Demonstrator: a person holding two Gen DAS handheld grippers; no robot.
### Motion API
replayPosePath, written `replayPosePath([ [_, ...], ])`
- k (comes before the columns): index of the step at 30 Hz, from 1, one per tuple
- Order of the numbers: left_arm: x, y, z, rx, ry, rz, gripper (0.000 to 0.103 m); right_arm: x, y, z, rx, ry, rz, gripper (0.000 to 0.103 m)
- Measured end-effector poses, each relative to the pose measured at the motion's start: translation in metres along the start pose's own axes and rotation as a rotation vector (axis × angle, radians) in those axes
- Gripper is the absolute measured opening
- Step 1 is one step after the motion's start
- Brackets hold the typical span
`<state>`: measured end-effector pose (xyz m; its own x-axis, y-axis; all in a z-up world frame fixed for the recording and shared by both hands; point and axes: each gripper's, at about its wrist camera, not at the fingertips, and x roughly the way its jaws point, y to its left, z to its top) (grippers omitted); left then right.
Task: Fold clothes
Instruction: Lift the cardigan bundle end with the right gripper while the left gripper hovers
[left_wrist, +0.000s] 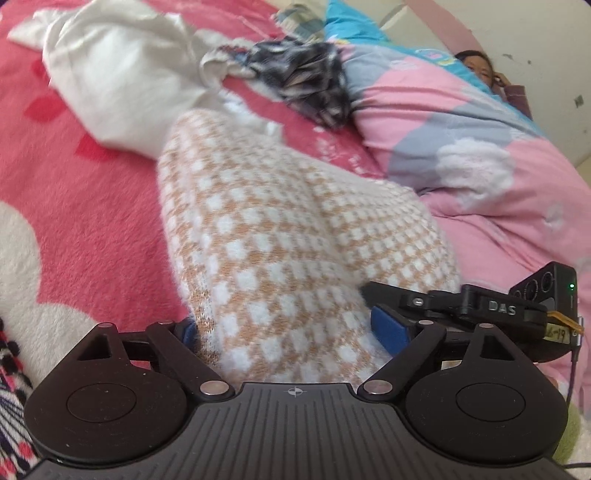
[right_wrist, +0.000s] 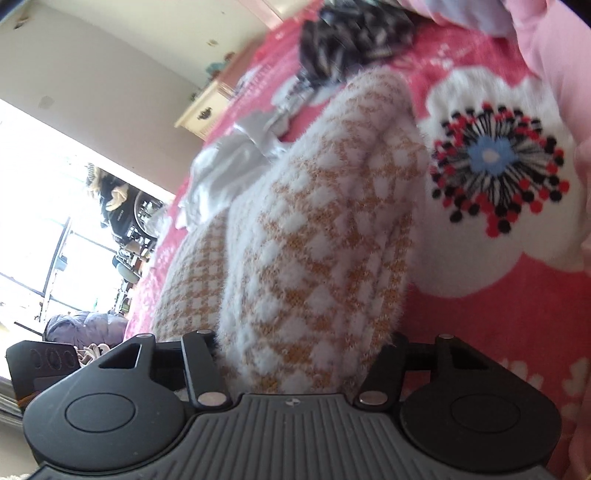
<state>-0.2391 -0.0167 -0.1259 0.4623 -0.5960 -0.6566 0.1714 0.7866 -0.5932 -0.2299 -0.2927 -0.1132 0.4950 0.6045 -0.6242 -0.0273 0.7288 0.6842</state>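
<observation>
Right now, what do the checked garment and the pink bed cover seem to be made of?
Checked garment: probably a fuzzy knit, matte; knit rows and loose fibres show along its edges. Pink bed cover: seems plush fleece, soft-napped, with a printed flower pattern; the exact fibre cannot be told.

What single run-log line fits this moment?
task: fold clothes | left tongs: around checked sweater | right tongs: around same sweater | surface: pink floral blanket | fold: not yet done

The left gripper (left_wrist: 284, 332) is matte black: 2 round discs at 4 and 8 o'clock, a ribbed centre plate with a small crosshair mark, silver pivot screws and blue pads (left_wrist: 388, 326). The right gripper (right_wrist: 295, 350) has the same black discs, ribbing and screws.
</observation>
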Motion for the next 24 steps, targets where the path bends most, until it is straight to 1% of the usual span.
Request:
replayPosePath([
  [4,-0.019,-0.019,-0.004,0.024,-0.029,0.006,0.089,-0.019,0.018,-0.001,-0.028,-0.045,0.01,0.061],
  [8,-0.042,-0.03,-0.005,0.024,-0.077,-0.011,0.089,-0.04,0.036,-0.003,-0.052,-0.084,0.022,0.061],
  [14,-0.079,-0.05,-0.002,0.05,-0.144,-0.028,0.088,-0.072,0.063,-0.009,-0.103,-0.131,0.052,0.061],
  [19,-0.11,-0.06,0.0,0.065,-0.208,-0.029,0.088,-0.08,0.096,-0.015,-0.157,-0.149,0.081,0.061],
  [24,-0.143,-0.06,-0.007,0.057,-0.263,-0.012,0.088,-0.077,0.131,-0.024,-0.219,-0.136,0.11,0.061],
])
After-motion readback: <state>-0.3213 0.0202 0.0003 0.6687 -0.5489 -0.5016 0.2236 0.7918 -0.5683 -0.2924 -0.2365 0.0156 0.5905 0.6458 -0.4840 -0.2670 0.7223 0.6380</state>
